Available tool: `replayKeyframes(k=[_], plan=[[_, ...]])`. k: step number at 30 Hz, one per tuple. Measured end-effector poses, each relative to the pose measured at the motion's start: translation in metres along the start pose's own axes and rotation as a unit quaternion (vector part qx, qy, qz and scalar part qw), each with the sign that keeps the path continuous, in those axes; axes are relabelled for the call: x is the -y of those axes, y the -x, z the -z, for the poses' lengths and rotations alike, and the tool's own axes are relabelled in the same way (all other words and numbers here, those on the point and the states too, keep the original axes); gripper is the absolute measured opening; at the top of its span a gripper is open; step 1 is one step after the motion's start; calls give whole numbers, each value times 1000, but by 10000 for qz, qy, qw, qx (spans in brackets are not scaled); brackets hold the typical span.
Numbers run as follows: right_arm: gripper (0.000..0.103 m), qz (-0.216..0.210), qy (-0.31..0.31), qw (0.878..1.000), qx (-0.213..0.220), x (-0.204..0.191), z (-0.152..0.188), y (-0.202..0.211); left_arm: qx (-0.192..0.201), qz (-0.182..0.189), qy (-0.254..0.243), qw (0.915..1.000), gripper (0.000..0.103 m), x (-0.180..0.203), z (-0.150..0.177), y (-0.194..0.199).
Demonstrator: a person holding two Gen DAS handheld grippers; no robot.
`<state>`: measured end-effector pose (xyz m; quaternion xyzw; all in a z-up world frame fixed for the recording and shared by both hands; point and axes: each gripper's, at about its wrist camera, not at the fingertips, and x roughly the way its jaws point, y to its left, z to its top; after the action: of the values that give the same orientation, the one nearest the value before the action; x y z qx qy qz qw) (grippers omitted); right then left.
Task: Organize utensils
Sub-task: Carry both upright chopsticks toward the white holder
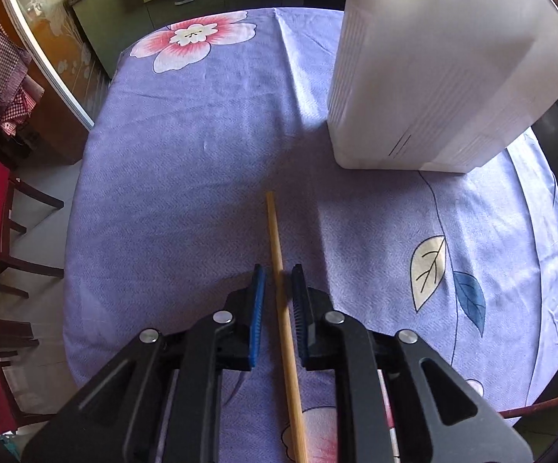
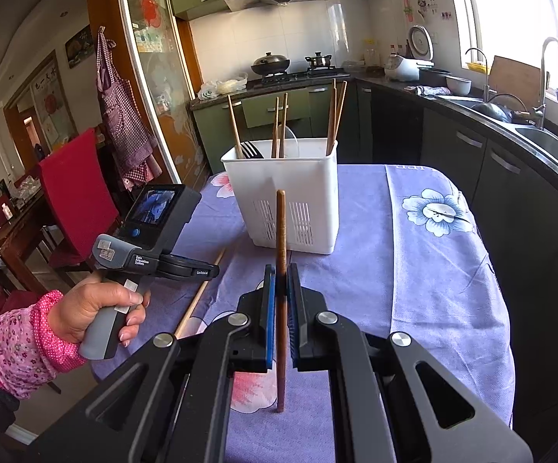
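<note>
In the left wrist view a light bamboo chopstick point(image 1: 279, 270) lies on the purple floral tablecloth point(image 1: 186, 177). My left gripper point(image 1: 279, 274) is open and straddles it, the jaws a little apart from the stick on both sides. The white utensil holder point(image 1: 433, 77) stands ahead to the right. In the right wrist view my right gripper point(image 2: 281, 270) is shut on a dark brown chopstick point(image 2: 281, 231), held upright above the table. The white holder point(image 2: 283, 200) stands just beyond, with several chopsticks and a black fork in it. The bamboo chopstick point(image 2: 202, 293) also shows there.
The left hand-held gripper body point(image 2: 151, 239) and the hand are at the left of the right wrist view. Red chairs point(image 2: 74, 193) stand left of the table. A dark kitchen counter with a sink point(image 2: 530, 131) runs along the right. The tablecloth point(image 2: 433, 270) stretches to the right of the holder.
</note>
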<state>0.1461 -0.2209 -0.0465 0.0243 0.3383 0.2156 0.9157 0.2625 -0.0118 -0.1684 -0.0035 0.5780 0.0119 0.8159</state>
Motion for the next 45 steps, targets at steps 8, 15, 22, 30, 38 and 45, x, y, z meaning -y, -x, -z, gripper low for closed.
replayKeyframes(k=[8, 15, 22, 30, 38, 45], plan=[[7, -14, -39, 10000, -12, 1, 2, 0, 346, 70, 44, 9994, 5, -9, 7, 26], [7, 47, -143, 9999, 42, 7, 6, 6, 1335, 309, -93, 9905, 5, -21, 42, 121], [7, 76, -190, 9998, 82, 8, 9, 11, 2180, 308, -272, 9751, 5, -24, 94, 184], [7, 1, -75, 9999, 146, -4, 6, 15, 2592, 360, -403, 9643, 5, -20, 114, 206], [7, -42, 39, 9997, 221, -12, -2, 18, 2665, 440, -413, 9619, 5, -20, 115, 211], [7, -89, 148, 9996, 237, -20, -10, 16, 2727, 459, -428, 9600, 5, -20, 112, 216]])
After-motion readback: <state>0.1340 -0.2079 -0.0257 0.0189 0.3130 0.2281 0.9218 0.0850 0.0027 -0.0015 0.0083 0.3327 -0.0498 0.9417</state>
